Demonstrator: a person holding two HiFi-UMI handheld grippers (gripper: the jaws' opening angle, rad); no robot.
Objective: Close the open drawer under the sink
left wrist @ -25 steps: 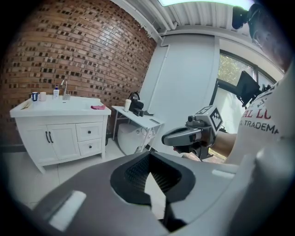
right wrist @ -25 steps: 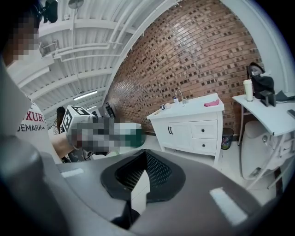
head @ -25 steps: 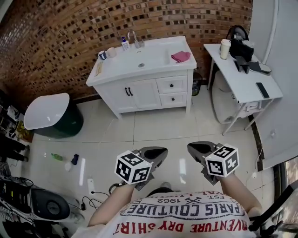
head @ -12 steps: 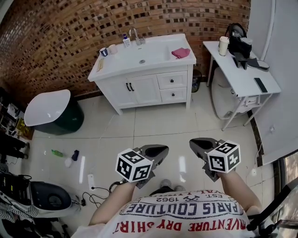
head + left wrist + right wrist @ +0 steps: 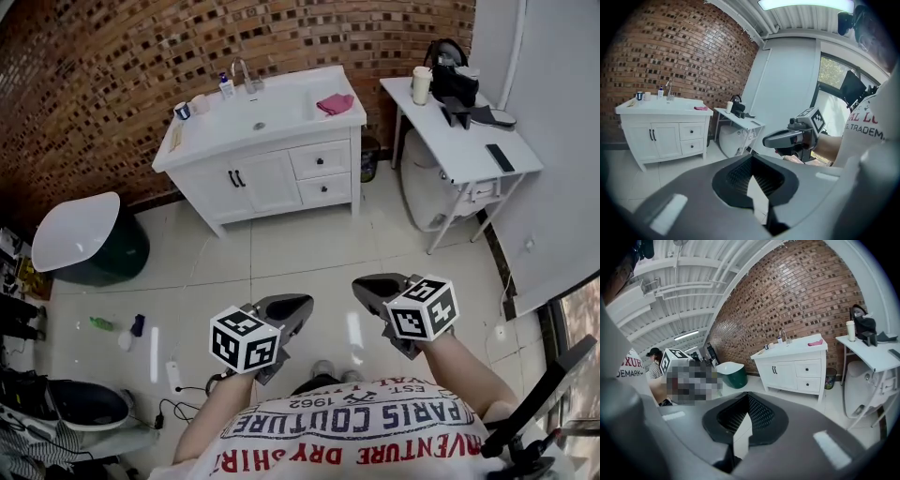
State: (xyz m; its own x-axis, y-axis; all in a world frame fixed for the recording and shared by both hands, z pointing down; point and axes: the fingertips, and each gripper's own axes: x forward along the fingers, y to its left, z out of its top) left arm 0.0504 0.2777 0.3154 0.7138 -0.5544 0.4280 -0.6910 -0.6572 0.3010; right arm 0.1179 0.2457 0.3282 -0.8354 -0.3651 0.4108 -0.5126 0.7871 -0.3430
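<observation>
Everything ahead has slid toward nine o'clock in the head view since half a second back. The white vanity cabinet with the sink sits further left, and both tongs have drifted left with it. The left gripper and right gripper hover over pale tile floor. Each has its jaws pressed together on nothing; their own views show the tips meeting with only floor beyond.

The two small white drawers with dark knobs are stacked at the cabinet's right end, well apart from me, at twelve o'clock from the tongs. Their fronts run nine to three, so I judge the closing push must go straight toward twelve. From here both fronts look about flush, and I cannot tell which one stands open. The right gripper is a shade further forward and, I reckon, the nearer one, though there is little in it. A crumpled pink cloth lies on the counter above the drawers.

Upside down on the white T-shirt I read "PARIS COUTURE", "1962" and "DRY SHIRT".
</observation>
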